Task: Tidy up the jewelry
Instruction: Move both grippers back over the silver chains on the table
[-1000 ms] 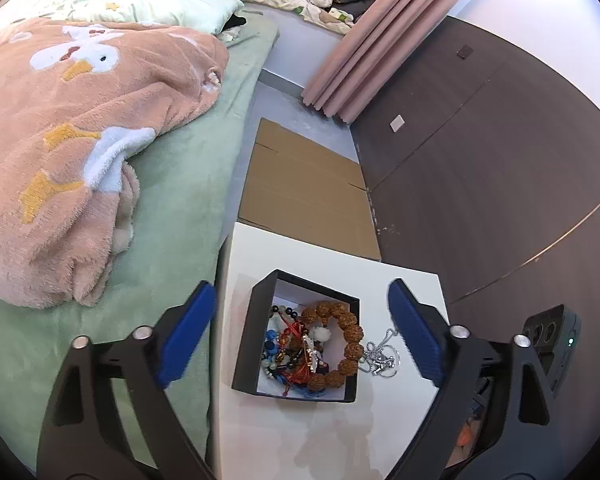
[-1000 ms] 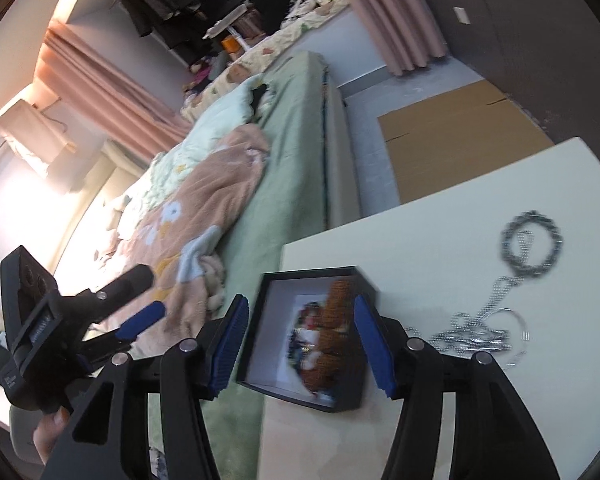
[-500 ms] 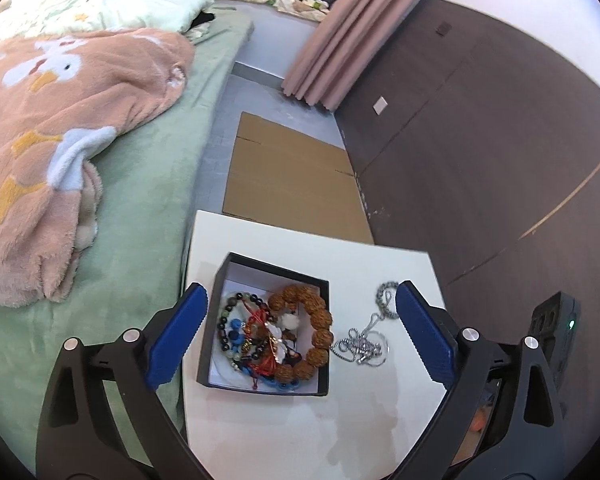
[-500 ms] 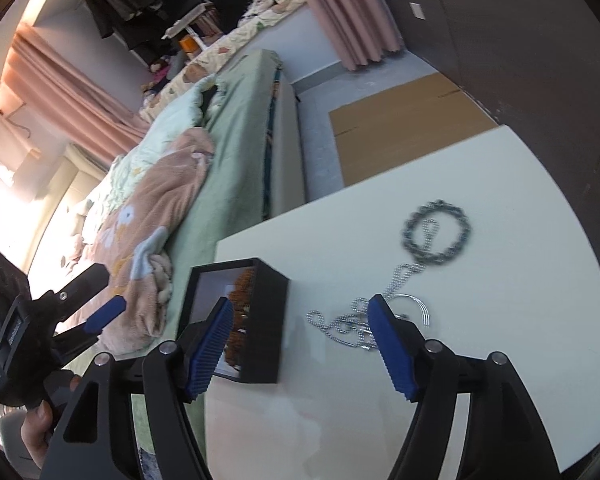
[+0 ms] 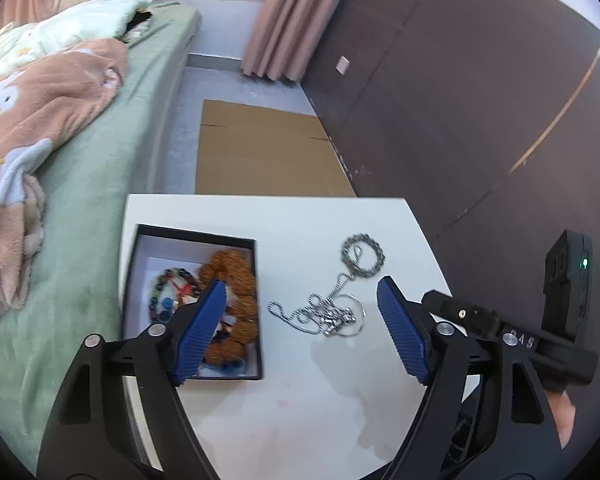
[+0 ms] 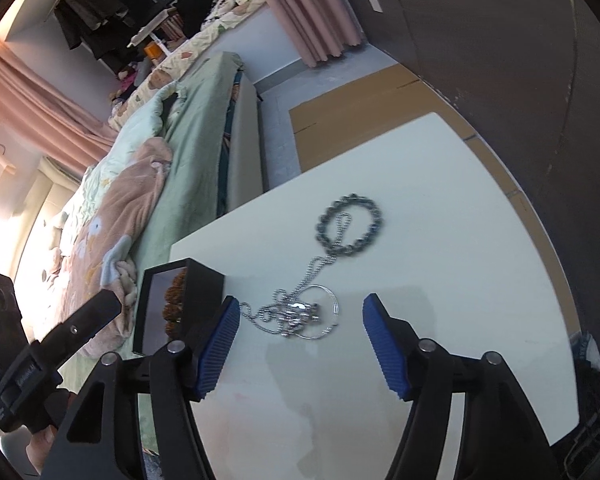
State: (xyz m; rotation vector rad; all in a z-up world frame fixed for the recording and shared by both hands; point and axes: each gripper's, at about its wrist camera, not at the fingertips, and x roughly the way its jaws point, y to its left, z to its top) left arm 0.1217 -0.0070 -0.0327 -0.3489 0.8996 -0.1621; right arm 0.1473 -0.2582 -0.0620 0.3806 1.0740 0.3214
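On the white table (image 5: 300,400) stands an open black box (image 5: 129,276) holding a brown bead bracelet (image 5: 236,280) and several coloured bead pieces. To its right lie a tangled silver chain (image 5: 328,316) and a dark bead bracelet (image 5: 362,256). My left gripper (image 5: 300,286) hovers over the box's right edge and the chain, with its jaws closing and nothing pressed between them. My right gripper (image 6: 301,302) hangs over the silver chain (image 6: 300,314), jaws closing and also free of it. The dark bead bracelet (image 6: 350,226) lies beyond, and the box (image 6: 204,292) is at the left.
A bed (image 5: 92,184) with a green sheet and a peach blanket (image 5: 32,112) runs along the table's left side. Flat cardboard (image 5: 260,152) lies on the floor past the table's far edge. A dark wall (image 5: 460,100) stands to the right.
Both grippers have moved right, from over the box to over the silver chain. The left jaws have narrowed. The jewelry and the box lie as before.
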